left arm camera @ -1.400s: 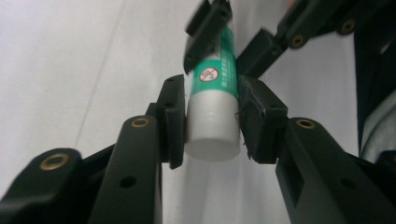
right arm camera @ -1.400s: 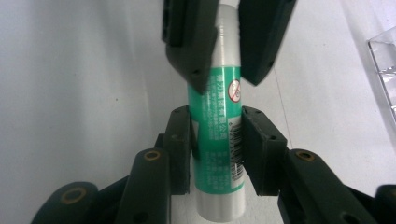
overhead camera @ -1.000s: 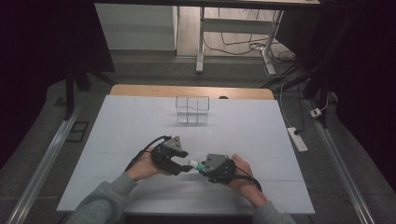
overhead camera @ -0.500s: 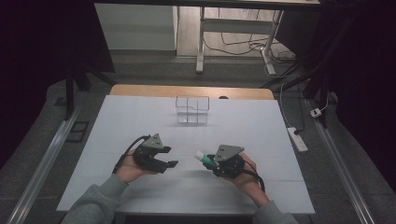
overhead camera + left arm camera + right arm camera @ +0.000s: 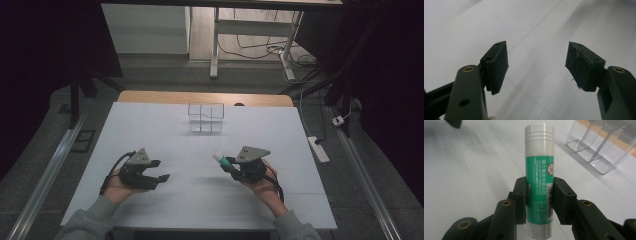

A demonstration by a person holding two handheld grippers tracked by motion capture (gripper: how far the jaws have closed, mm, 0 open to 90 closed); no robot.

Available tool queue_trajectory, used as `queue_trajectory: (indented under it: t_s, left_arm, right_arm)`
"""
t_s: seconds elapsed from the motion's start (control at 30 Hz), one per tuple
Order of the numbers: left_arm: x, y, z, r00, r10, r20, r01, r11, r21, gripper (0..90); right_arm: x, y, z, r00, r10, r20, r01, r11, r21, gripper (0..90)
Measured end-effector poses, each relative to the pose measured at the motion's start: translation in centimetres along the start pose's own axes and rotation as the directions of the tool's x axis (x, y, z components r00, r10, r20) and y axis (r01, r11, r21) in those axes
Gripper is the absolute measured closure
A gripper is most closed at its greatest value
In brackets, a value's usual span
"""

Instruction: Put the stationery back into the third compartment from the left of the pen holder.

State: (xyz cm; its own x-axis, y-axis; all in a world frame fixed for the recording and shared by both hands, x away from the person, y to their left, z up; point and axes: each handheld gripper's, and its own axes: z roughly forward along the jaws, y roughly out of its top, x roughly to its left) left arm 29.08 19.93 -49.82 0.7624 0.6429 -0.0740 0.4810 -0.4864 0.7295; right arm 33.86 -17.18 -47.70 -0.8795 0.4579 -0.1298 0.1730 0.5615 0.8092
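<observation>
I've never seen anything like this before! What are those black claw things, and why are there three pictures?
A person sits at a white table holding a grabbing tool in each hand. One picture looks down from above; the other two come from small cameras riding on the tools. The left gripper is open and holds nothing. The right gripper squeezes a green and white glue stick by its middle. Farther back on the table stands a clear plastic box with compartments.

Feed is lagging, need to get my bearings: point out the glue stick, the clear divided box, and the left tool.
glue stick [image 5: 539, 172], right gripper view, on its green label.
clear divided box [image 5: 205, 118], high view, on its front wall.
left tool [image 5: 159, 171], high view, midway between its open fingertips.
</observation>
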Motion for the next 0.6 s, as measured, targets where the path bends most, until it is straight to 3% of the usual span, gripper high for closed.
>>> queue_trajectory:
  t_s: [0.37,0.6]
  left_arm:
    - [0.9,-2.2,-1.2,0.9979,-0.047,-0.045,0.046,0.9988,-0.014,32.4]
    - [1.3,-3.1,-1.6,0.9964,-0.068,-0.050,0.068,0.9977,-0.010,31.3]
  right_arm:
    - [-2.0,0.8,0.3,0.9960,0.083,0.032,-0.081,0.995,-0.061,64.9]
    - [-3.9,1.9,0.6,0.9852,0.165,0.048,-0.158,0.980,-0.118,64.9]
